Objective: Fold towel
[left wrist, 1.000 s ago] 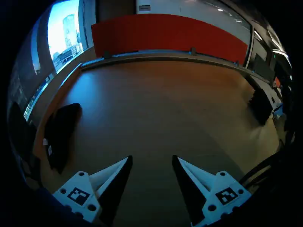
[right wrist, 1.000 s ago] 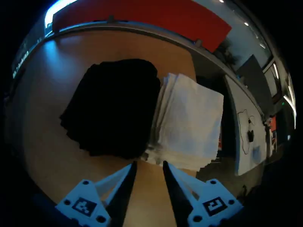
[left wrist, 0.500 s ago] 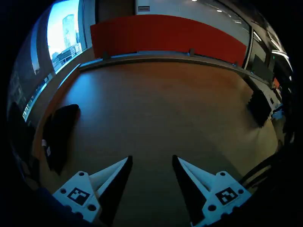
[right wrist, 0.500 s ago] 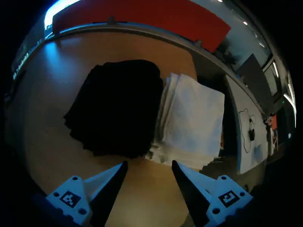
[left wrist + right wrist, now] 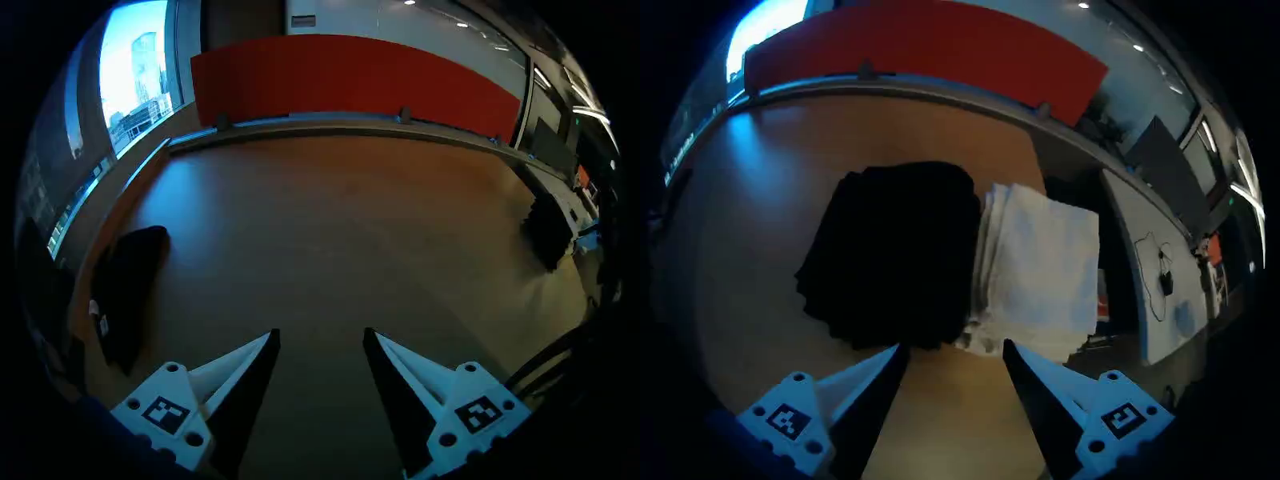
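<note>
Black towel (image 5: 892,252) and white towel (image 5: 1036,276) lie folded side by side on the counter (image 5: 744,240), mid-frame in the right gripper view. Right gripper (image 5: 954,352) and left gripper (image 5: 320,336) fingers are spread, empty; folding looks finished.

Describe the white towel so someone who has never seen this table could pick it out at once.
In the right gripper view, find the wooden table below the red panel. Two folded piles lie side by side on it; the white towel is the right-hand one, pale beside the black pile.
</note>
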`<state>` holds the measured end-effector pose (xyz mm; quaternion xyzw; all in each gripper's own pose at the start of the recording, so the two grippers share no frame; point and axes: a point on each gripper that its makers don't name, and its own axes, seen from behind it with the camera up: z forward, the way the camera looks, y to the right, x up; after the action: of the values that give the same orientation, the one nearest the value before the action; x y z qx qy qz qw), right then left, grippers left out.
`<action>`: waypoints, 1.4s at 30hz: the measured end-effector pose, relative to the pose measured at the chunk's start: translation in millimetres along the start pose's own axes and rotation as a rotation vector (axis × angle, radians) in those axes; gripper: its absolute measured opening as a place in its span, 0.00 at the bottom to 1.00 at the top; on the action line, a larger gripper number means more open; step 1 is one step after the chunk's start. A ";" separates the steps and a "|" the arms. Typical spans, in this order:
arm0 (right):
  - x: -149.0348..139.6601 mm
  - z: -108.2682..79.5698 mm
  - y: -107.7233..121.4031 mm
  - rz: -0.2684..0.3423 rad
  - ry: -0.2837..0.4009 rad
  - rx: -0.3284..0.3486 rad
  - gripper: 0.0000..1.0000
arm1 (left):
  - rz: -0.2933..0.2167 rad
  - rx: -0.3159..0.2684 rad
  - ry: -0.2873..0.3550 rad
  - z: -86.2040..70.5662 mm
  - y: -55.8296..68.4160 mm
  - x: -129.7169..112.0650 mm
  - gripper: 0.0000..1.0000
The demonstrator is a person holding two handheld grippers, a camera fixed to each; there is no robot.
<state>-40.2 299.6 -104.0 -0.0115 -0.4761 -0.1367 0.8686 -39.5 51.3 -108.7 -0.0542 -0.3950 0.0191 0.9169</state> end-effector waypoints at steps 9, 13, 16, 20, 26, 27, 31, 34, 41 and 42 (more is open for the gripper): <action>34.0 -16.3 -6.5 0.105 0.161 -0.025 0.90 | 0.000 0.001 0.020 0.4 -2.7 11.2 0.77; 47.4 -21.2 -9.7 0.154 0.229 -0.033 0.90 | 0.003 0.003 0.028 0.3 -4.3 15.4 0.77; 59.0 -26.4 -13.4 0.191 0.285 -0.033 0.90 | 0.005 0.005 0.034 0.1 -4.9 18.1 0.76; 75.2 -34.5 -18.4 0.240 0.362 -0.028 0.89 | 0.003 0.005 0.040 -0.1 -4.9 20.6 0.77; 89.3 -39.1 -19.9 0.290 0.435 -0.034 0.90 | 0.001 0.006 0.051 -0.8 -5.5 25.4 0.77; 91.9 -40.1 -20.3 0.296 0.447 -0.034 0.90 | 0.001 0.006 0.054 -0.8 -5.6 26.5 0.77; 103.6 -45.5 -21.8 0.324 0.493 -0.032 0.90 | 0.000 0.010 0.065 -0.5 -7.0 30.8 0.77; 113.2 -50.5 -22.7 0.350 0.529 -0.029 0.90 | -0.006 0.015 0.080 -0.2 -9.5 35.4 0.76; 129.6 -56.7 -19.3 0.392 0.597 -0.048 0.89 | -0.020 0.029 0.124 -0.2 -16.8 50.4 0.76; 131.4 -57.1 -18.4 0.395 0.604 -0.054 0.89 | -0.022 0.030 0.129 -0.2 -17.6 52.0 0.76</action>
<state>69.2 243.6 -28.1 -0.0854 -0.1826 0.0240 0.9792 -3.7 37.9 -69.3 -0.0373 -0.3353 0.0116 0.9413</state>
